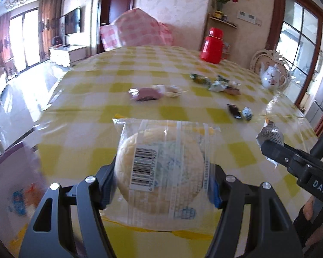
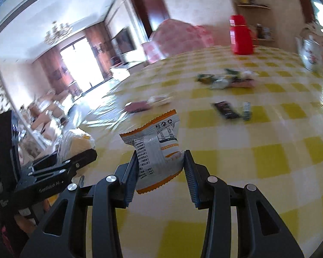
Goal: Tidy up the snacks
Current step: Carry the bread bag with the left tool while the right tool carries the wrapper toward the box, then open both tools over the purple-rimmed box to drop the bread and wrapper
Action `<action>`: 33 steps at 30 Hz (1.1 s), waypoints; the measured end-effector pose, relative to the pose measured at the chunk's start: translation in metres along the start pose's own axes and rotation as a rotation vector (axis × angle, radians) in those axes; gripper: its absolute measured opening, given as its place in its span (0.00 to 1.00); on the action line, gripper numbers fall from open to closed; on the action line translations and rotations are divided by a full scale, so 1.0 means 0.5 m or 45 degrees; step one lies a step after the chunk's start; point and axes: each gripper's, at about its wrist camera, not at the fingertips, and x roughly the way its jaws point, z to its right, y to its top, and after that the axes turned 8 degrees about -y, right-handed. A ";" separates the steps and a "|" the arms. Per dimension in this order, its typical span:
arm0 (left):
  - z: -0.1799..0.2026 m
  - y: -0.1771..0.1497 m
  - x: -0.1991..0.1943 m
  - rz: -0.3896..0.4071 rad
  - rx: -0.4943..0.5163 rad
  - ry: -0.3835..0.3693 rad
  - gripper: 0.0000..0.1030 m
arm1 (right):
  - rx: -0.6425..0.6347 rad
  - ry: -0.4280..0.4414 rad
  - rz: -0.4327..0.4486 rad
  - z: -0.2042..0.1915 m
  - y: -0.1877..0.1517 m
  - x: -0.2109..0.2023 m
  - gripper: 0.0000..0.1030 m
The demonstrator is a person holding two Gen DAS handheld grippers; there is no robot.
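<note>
My left gripper (image 1: 161,185) is shut on a round pale cake in a clear wrapper with a barcode (image 1: 159,167), held above the yellow checked table. My right gripper (image 2: 161,163) is shut on a grey and orange snack packet (image 2: 157,148), also held above the table. The right gripper with its packet shows at the right of the left wrist view (image 1: 271,142). The left gripper with its wrapped cake shows at the left of the right wrist view (image 2: 75,150). Several small wrapped candies (image 1: 215,83) and a purple wrapped snack (image 1: 146,93) lie farther back on the table.
A red thermos (image 1: 212,45) stands at the table's far edge and a white teapot (image 1: 272,77) at the far right. A pink checked cushion (image 1: 135,30) sits behind the table. Two dark and blue candies (image 1: 240,111) lie right of centre.
</note>
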 end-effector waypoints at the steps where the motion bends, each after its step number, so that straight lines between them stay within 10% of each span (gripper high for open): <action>1: -0.015 -0.005 -0.013 0.000 -0.008 0.013 0.65 | -0.025 0.012 -0.003 -0.019 -0.005 -0.001 0.39; 16: -0.258 -0.046 -0.164 -0.039 -0.063 0.331 0.65 | -0.430 0.218 -0.044 -0.333 -0.076 -0.018 0.39; 27: -0.398 -0.087 -0.207 -0.276 -0.018 0.589 0.66 | -0.746 0.393 -0.140 -0.534 -0.177 0.001 0.40; 33: -0.441 -0.124 -0.200 -0.499 0.064 0.826 0.80 | -0.691 0.449 -0.120 -0.519 -0.179 -0.006 0.74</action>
